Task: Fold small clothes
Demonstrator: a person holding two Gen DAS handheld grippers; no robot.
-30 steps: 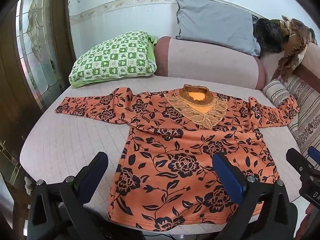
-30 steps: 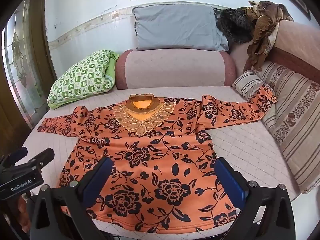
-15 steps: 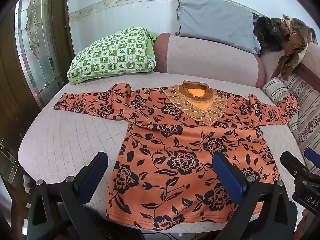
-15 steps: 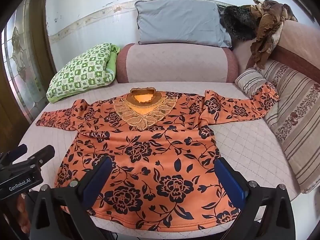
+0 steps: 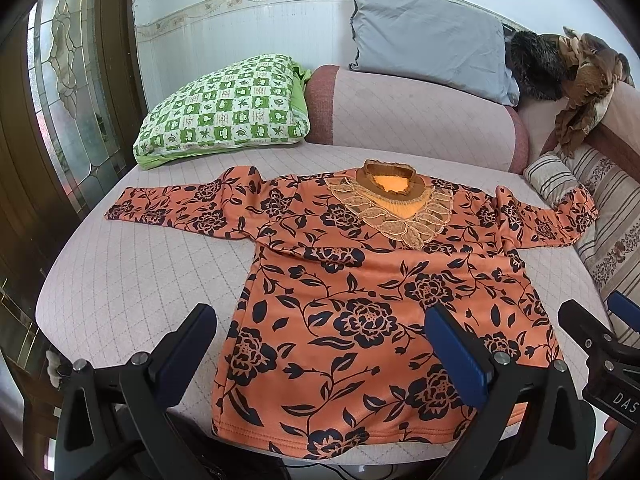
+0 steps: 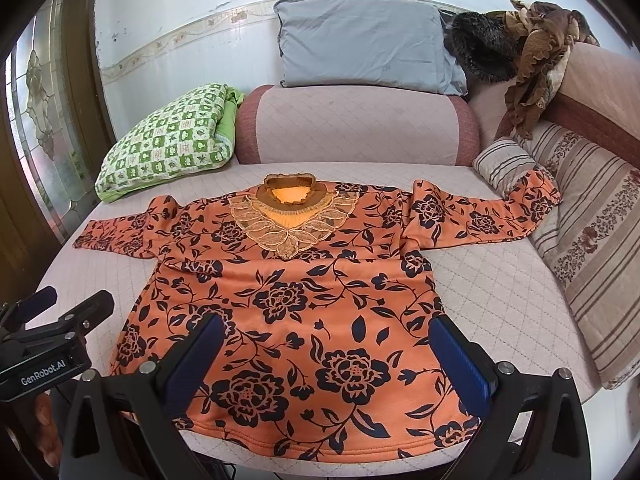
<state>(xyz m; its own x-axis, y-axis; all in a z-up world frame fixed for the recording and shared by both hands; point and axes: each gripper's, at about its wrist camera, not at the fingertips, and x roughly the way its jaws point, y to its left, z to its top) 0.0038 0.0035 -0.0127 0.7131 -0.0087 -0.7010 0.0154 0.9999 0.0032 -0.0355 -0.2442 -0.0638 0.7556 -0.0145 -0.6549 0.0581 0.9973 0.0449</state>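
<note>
"GenRobot.AI" on left hand-held gripper; "DAS" on right hand-held gripper

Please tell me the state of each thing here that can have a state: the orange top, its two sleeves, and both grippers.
Orange floral top: spread flat, face up, unfolded.
Its left sleeve: stretched out flat.
Its right sleeve: stretched out, cuff resting on the striped cushion.
Left gripper: open, holding nothing.
Right gripper: open, holding nothing.

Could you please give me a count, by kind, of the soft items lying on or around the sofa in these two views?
Orange floral tops: 1, the top spread flat.
Pillows and cushions: 3, the green checked pillow, grey pillow, striped cushion.
Draped bundles: 2, the dark furry item and brown ruffled cloth.
Total: 6.
</note>
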